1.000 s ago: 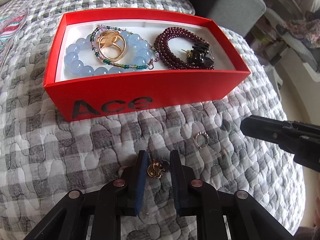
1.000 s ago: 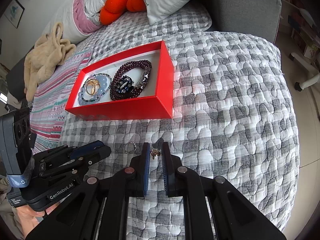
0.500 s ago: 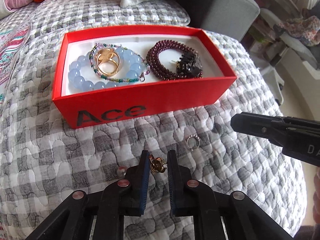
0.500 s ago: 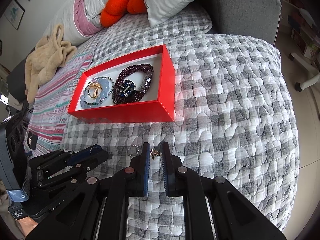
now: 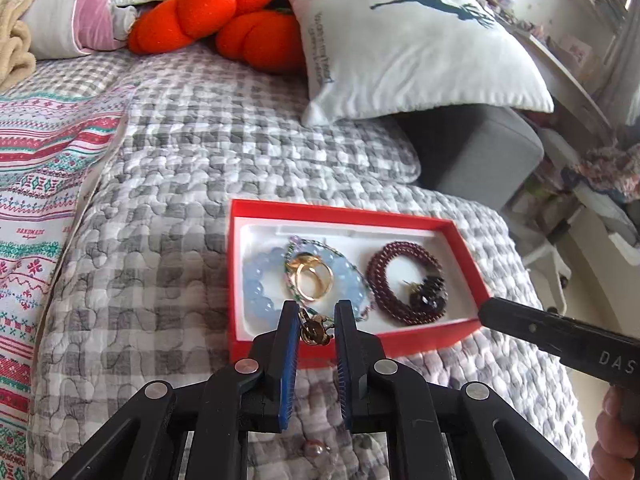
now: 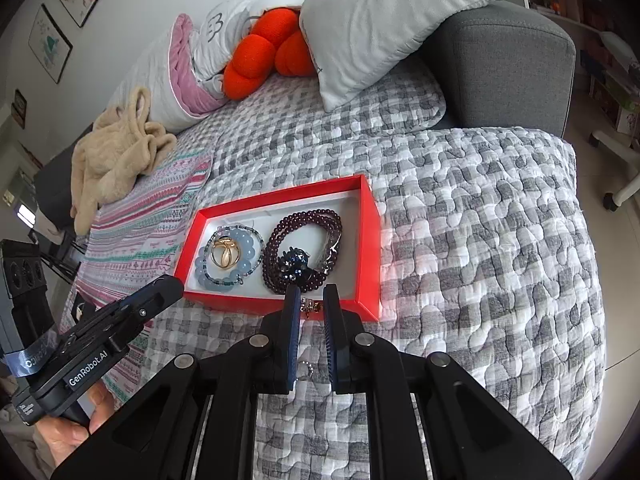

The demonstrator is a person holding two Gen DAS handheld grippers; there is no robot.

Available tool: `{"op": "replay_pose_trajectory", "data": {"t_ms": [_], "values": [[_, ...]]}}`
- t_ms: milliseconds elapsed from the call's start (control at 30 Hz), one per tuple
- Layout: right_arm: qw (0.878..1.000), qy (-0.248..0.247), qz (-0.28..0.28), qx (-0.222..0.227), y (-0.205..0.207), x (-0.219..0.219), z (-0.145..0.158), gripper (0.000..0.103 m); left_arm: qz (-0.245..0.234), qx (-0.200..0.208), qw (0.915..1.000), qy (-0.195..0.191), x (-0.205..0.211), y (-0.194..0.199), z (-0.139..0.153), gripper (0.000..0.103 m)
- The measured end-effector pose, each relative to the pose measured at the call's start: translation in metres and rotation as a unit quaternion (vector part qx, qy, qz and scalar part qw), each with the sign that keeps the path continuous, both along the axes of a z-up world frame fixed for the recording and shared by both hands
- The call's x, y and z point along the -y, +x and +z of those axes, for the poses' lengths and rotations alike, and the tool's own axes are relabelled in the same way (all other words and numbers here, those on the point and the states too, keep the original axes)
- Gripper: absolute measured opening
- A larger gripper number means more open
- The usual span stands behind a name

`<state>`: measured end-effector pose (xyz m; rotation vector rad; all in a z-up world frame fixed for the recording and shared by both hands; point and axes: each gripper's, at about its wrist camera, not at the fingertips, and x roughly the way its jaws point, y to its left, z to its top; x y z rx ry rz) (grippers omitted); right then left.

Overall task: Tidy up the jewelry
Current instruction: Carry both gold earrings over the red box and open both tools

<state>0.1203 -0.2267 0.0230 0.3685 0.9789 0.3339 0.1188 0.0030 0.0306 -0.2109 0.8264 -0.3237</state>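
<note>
1. Nearest the left camera, a small pearl piece (image 5: 314, 449) lies on the checked quilt (image 5: 160, 280) below the tongs; in the right view a small ring (image 6: 307, 369) lies on the quilt between the right fingers' bases. Both are still outside the box.
2. The left tongs (image 5: 316, 320) grip a small gold earring (image 5: 314, 331) between the blue pads, which are closed on it as far as it allows.
3. The right tongs (image 6: 311, 300) likewise pinch a tiny gold-and-dark earring (image 6: 309, 306) at the tips.
4. The red box (image 5: 464, 236) lies straight ahead of both tongs, its long axis running left to right across the left view. The left-held earring shows against the near wall and white lining, so it appears to hang about at the rim; the right-held one shows against the outside of the near wall, seemingly just short of it.
5. Inside, a pale blue bead bracelet (image 5: 256, 280) and a gold ring (image 5: 310, 278) fill the left half, and a dark red bead bracelet (image 5: 384, 276) with a dark cluster the right half.
6. Judging by this, the left hand is nearer a drop: a short forward reach over the wall, then opening.
7. Farther off sit a white pillow (image 5: 400, 48) and an orange cushion (image 5: 224, 20).
</note>
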Motion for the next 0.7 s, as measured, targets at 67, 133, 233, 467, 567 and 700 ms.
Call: {"op": "replay_pose_trajectory", "data": {"t_ms": [67,133,233,467,567,700], "values": [[1.000,-0.004,-0.002,0.004,0.006,-0.001,-0.001,0.012,0.005,0.000,1.0000,0.003,-0.001,0.007,-0.003,0.011],[1.000,-0.011,-0.005,0.004,0.011,-0.002,-0.003,0.012,0.007,-0.001,0.9999,0.007,0.000,0.013,-0.006,0.011],[1.000,-0.016,-0.002,0.002,0.016,-0.002,-0.008,0.012,0.005,-0.004,0.9999,0.013,0.006,0.018,-0.012,0.012],[1.000,-0.013,-0.004,0.012,0.021,0.004,-0.007,0.012,-0.003,-0.014,0.9999,0.003,0.011,0.020,-0.015,0.020],[1.000,-0.003,-0.002,0.015,0.022,0.003,-0.005,0.012,-0.004,-0.005,1.0000,-0.002,0.010,0.013,-0.008,0.034],[1.000,-0.002,0.001,0.014,0.027,-0.002,-0.006,0.012,-0.005,-0.004,1.0000,0.007,0.007,0.002,-0.003,0.046]]}}
